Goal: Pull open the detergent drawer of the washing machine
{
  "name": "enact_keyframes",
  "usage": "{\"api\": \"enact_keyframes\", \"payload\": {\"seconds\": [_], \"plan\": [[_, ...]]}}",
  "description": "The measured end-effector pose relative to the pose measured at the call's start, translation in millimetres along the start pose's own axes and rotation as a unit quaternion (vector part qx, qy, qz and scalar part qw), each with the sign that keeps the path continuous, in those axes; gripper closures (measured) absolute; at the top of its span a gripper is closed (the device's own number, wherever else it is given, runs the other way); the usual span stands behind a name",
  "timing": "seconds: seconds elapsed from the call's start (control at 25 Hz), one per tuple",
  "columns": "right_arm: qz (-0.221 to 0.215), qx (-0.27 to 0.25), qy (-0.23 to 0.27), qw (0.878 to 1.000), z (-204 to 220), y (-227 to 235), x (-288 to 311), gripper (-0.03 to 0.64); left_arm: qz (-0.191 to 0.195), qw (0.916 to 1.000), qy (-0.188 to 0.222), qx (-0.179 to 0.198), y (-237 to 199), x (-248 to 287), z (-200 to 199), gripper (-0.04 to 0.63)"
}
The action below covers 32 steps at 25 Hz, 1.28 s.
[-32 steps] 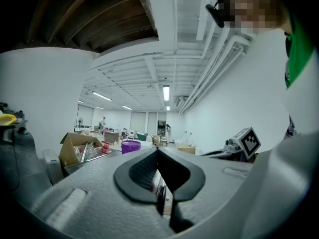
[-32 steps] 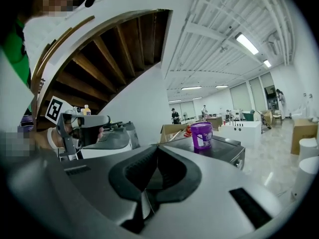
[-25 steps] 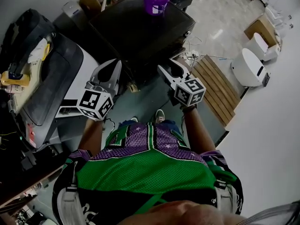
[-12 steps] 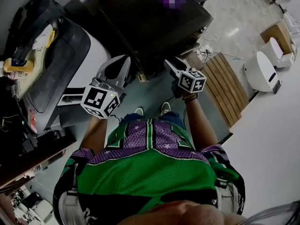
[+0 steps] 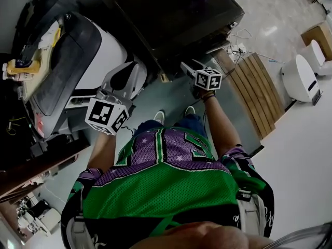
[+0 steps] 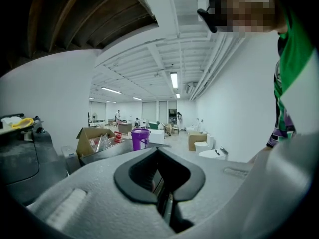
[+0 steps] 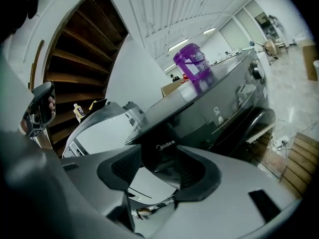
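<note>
Head view looks steeply down; both gripper views look forward; all share purple jug (image 7: 195, 66).

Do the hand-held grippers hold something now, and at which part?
Nothing is held. The right hand-held gripper has just been opening its jaws, with nothing between them; the left hand-held gripper is shut and empty.

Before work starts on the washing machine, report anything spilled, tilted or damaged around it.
Nothing stands out: the purple jug stands upright on the dark washing machine, with no spill visible.
</note>
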State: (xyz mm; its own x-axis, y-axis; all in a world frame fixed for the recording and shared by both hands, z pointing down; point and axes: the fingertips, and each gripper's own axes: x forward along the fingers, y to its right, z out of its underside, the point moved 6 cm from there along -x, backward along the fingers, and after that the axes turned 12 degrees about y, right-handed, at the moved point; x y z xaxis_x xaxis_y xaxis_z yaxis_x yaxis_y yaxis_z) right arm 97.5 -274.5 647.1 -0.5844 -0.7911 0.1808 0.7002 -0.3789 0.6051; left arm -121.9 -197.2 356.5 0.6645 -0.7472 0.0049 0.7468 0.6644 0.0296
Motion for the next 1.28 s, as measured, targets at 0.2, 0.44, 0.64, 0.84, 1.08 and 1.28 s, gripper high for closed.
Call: {"api": "enact_keyframes", "payload": {"seconds": [0.2, 0.44, 0.64, 0.84, 1.08, 1.28], "plan": [[-0.018, -0.016, -0.041, 0.999, 16, 17, 17, 0.411, -0.014, 0.9997, -0.011, 0.014, 5, -1, 0, 0.581], [-0.040, -0.003, -0.060, 0.997, 30, 37, 35, 0.410, -0.022, 0.9985, -0.033, 0.036, 14, -2, 6, 0.581], [-0.071, 0.016, -0.061, 0.995, 40, 48, 49, 0.410, -0.032, 0.9965, -0.058, 0.051, 18, -6, 14, 0.581], [-0.095, 0.037, -0.073, 0.992, 47, 57, 63, 0.410, -0.050, 0.9952, -0.068, 0.048, 13, -6, 17, 0.581], [-0.134, 0.099, -0.055, 0.985, 45, 64, 74, 0.410, -0.076, 0.9929, -0.084, 0.037, 5, -10, 23, 0.581], [-0.175, 0.157, -0.038, 0.971, 40, 66, 75, 0.411, -0.088, 0.9905, -0.098, 0.039, 0, -14, 28, 0.581]]}}
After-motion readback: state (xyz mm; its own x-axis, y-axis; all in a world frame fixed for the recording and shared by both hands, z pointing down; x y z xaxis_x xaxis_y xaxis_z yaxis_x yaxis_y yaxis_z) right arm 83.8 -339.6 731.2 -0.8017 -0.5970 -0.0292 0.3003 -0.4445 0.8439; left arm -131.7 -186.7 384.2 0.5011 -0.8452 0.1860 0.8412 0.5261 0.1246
